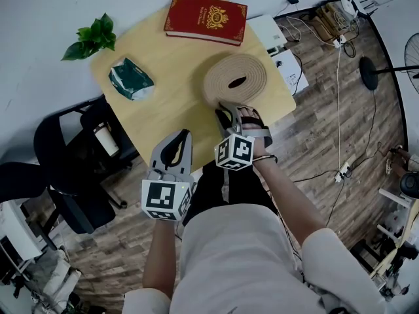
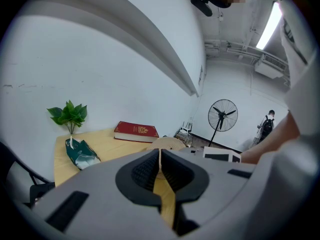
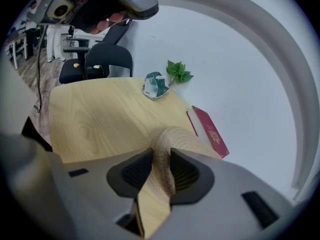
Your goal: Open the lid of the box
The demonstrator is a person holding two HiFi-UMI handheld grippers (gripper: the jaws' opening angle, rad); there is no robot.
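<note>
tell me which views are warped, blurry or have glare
Head view: sharp, evenly lit, edges bowed. Left gripper view: strong fisheye, ceiling light glares, left gripper up close is soft. Right gripper view: fisheye bends the wall into an arc, box rim soft between the jaws, table sharp.

The table (image 1: 163, 113) is pale wood, smooth, with soft grain lines and a dull shine. The woven box (image 1: 234, 78) is made of tan, straw-like cord wound in rings, so it looks bumpy and rough. The book (image 1: 206, 19) has a hard red cover, a bit shiny, with gold print. The tissue pack (image 1: 131, 78) is thin green plastic, crinkly and glossy. The left gripper (image 1: 186, 135) and the right gripper (image 1: 229, 113) are grey plastic, smooth and matt. Their pads (image 3: 136, 170) are black and ribbed, like rubber. The floor (image 1: 321, 136) is dark wood planks, streaky and worn. The wall (image 1: 39, 18) is white, flat and matt.
</note>
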